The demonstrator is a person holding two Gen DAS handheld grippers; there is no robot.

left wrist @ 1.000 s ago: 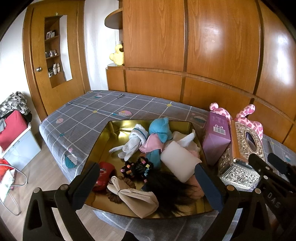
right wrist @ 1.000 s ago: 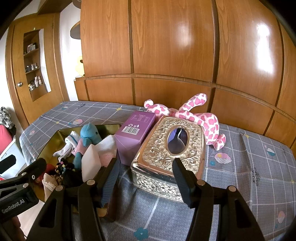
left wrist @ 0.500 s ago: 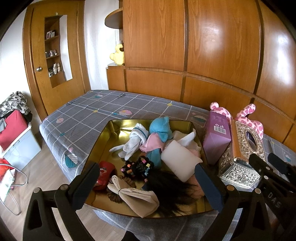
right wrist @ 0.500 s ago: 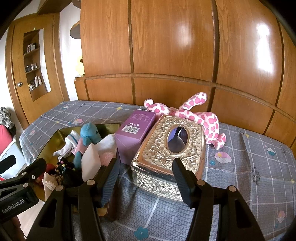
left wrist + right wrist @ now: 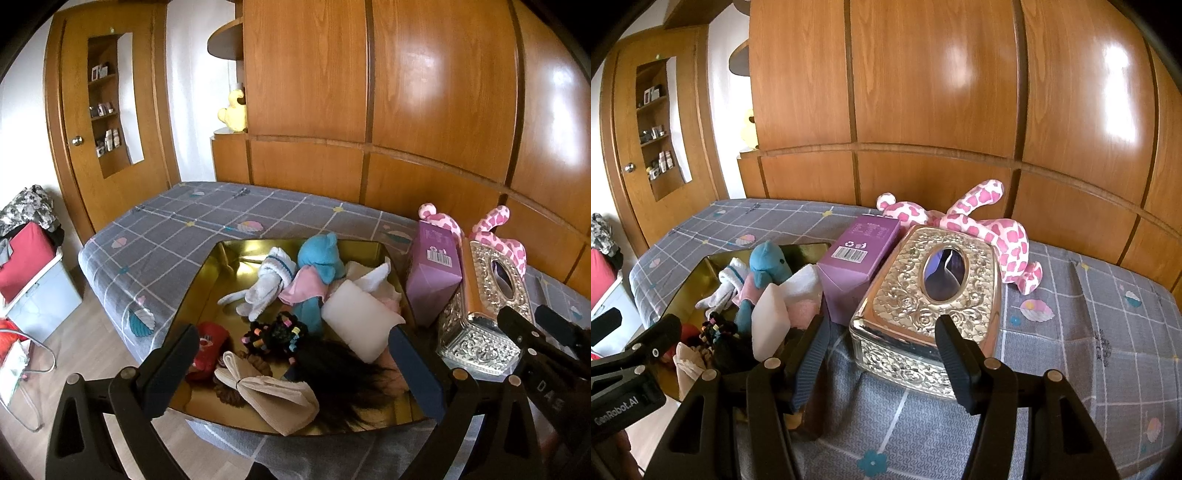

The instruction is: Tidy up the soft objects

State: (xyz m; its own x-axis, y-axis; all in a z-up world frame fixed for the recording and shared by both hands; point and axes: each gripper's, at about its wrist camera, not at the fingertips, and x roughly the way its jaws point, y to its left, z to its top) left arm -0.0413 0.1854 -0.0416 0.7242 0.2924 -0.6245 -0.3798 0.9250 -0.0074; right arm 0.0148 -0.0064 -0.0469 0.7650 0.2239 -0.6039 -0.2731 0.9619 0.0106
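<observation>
A gold tray (image 5: 207, 280) (image 5: 698, 284) on the bed holds soft things: a blue plush (image 5: 319, 258) (image 5: 770, 264), white socks (image 5: 266, 284), a white sponge block (image 5: 356, 319) (image 5: 770, 325), a black scrunchie with coloured beads (image 5: 275, 332), a black hairpiece (image 5: 343, 376), a beige bow (image 5: 273, 391) and a red cloth (image 5: 207, 347). My left gripper (image 5: 295, 365) hovers open over the tray's near edge, nothing between its fingers. My right gripper (image 5: 882, 354) stands open just short of the ornate silver tissue box (image 5: 931, 299) (image 5: 484, 314). A pink spotted plush (image 5: 982, 225) (image 5: 506, 236) lies behind that box.
A purple carton (image 5: 860, 254) (image 5: 434, 273) stands between tray and tissue box. The grey checked bedspread (image 5: 1089, 332) runs free to the right and far side (image 5: 207, 218). Wooden wall panels back the bed. Left of the bed are floor, a white bin and red cloth (image 5: 22, 258).
</observation>
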